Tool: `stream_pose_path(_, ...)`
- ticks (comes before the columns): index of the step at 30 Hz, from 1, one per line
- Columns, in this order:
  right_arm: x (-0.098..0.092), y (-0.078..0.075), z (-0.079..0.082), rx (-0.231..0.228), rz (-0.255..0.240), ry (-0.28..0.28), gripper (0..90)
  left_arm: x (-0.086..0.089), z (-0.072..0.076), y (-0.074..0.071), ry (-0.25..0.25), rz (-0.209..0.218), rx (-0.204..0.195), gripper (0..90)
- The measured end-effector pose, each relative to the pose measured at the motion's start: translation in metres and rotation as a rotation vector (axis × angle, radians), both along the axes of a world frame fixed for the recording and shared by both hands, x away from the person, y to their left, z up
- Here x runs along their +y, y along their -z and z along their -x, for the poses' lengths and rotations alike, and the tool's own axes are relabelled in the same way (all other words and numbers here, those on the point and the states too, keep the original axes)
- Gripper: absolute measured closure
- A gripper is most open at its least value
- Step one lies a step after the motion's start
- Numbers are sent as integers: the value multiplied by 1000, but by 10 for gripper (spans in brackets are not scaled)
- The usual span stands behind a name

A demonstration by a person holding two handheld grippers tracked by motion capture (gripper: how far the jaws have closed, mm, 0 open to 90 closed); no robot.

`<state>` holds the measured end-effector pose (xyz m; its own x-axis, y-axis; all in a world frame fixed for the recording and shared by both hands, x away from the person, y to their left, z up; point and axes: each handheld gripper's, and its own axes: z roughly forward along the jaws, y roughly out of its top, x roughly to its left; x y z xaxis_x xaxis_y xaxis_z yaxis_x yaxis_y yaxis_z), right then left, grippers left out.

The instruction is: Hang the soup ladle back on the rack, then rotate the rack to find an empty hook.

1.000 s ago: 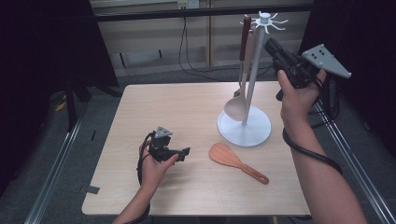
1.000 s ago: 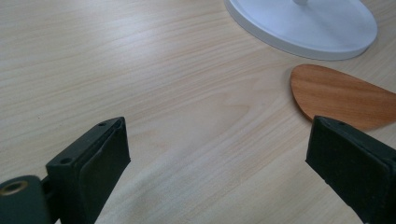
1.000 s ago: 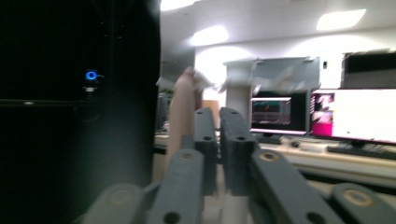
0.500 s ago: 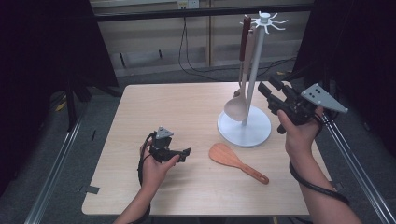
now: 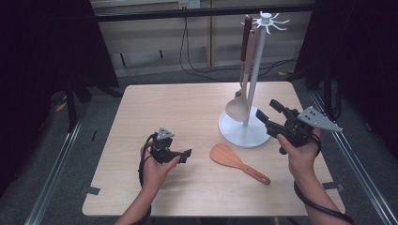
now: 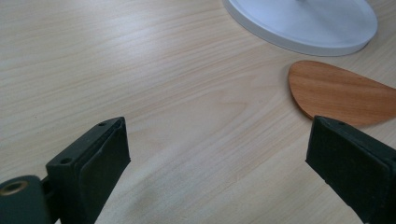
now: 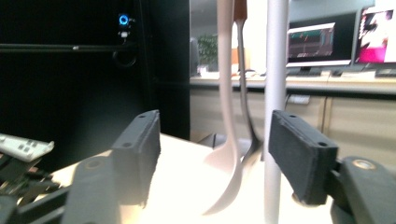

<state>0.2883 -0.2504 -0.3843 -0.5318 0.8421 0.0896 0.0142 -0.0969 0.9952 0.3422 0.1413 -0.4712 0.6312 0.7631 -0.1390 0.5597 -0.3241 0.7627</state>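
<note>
Wooden and flat, the spatula (image 5: 237, 161) lies on the table (image 5: 187, 108), blade toward the left gripper (image 5: 184, 154), handle running off toward the person's right, just in front of the rack (image 5: 244, 132). One ladle (image 5: 238, 105) and a darker-handled utensil hang from the rack's top hooks, so the work in hand looks like hanging utensils, with the spatula the one left to lift. The right gripper (image 5: 265, 112) hovers beside the rack's base, jaws well apart and holding nothing; its own view looks between the pads at the pole (image 7: 275, 93) and the hanging ladle (image 7: 229, 140). The left gripper rests low on the table, jaws wide apart and empty, with the spatula's blade (image 6: 341, 93) just ahead of its right pad. The step seems to be the approach to the spatula. The next move probably calls for one gripper to drop over the thin handle, jaws straddling it crosswise, and close low enough to catch so flat a piece off the tabletop.
</note>
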Motion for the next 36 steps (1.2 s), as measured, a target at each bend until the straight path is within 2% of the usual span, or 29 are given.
stream_pose_path(3,3,13,1,57,4,-13,281,1,0,0,-1,-2,-1,59)
stream_pose_path(7,7,31,4,100,52,-25,264,0,1,-1,0,0,-1,59)
stream_pose_path(11,7,45,6,143,34,-36,258,0,1,0,0,2,1,59)
stream_pose_path(13,7,50,7,163,46,-29,258,1,2,1,4,-3,6,59)
stream_pose_path(17,6,59,7,191,82,-36,256,0,2,2,-1,-7,6,59)
stream_pose_path(22,5,68,9,212,151,-40,293,-1,2,5,-4,-6,8,59)
stream_pose_path(26,6,72,9,236,165,-53,390,-1,3,4,-2,-13,6,61)
stream_pose_path(28,10,76,8,268,203,-47,467,-1,3,4,-5,-21,-4,62)
stream_pose_path(30,14,79,8,291,241,-64,554,-1,3,4,-1,-20,-2,62)
stream_pose_path(35,25,83,6,306,311,-126,721,-1,4,2,-5,0,-5,62)
stream_pose_path(36,27,84,6,314,321,-139,759,0,5,2,-3,-9,-8,62)
